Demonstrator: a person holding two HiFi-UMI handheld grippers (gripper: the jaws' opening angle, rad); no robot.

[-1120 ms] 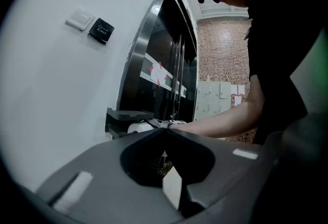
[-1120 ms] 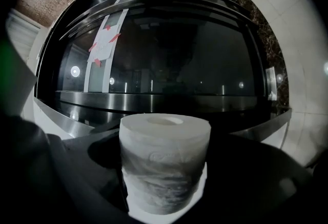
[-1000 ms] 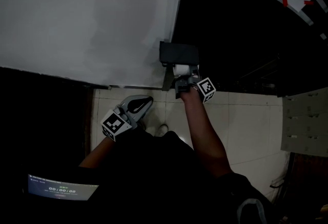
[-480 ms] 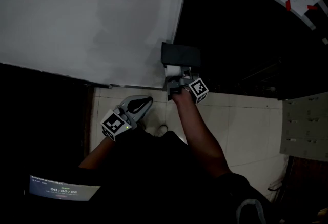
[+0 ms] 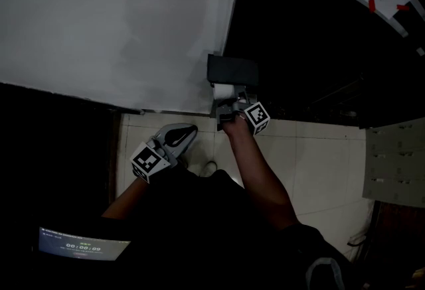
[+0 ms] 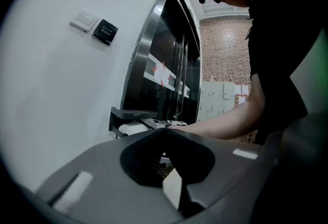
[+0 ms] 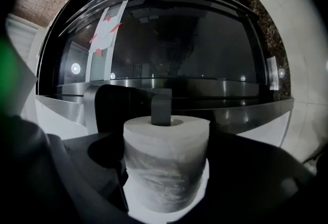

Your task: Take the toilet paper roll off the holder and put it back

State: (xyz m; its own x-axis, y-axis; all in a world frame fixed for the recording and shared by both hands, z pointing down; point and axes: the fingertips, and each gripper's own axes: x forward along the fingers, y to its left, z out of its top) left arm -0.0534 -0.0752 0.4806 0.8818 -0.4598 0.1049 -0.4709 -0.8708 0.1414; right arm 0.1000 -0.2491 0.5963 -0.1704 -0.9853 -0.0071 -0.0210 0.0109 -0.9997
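White toilet paper roll (image 7: 166, 166) is sitting threaded on the bar (image 7: 161, 107) of the black holder (image 5: 231, 71) at the wall's edge, and the right tongs (image 5: 229, 106) are pressing on its two sides. The left tongs (image 6: 165, 133) are hanging low, tips together, holding nothing. Judging from this, sliding the roll straight along the bar with a light squeeze is looking best, so the soft paper is neither crushing nor snagging.

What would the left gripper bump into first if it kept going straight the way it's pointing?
Probably the right gripper, shut on the toilet paper roll at the holder: they lie just beyond the left gripper's closed tips. How far off is hard to judge.
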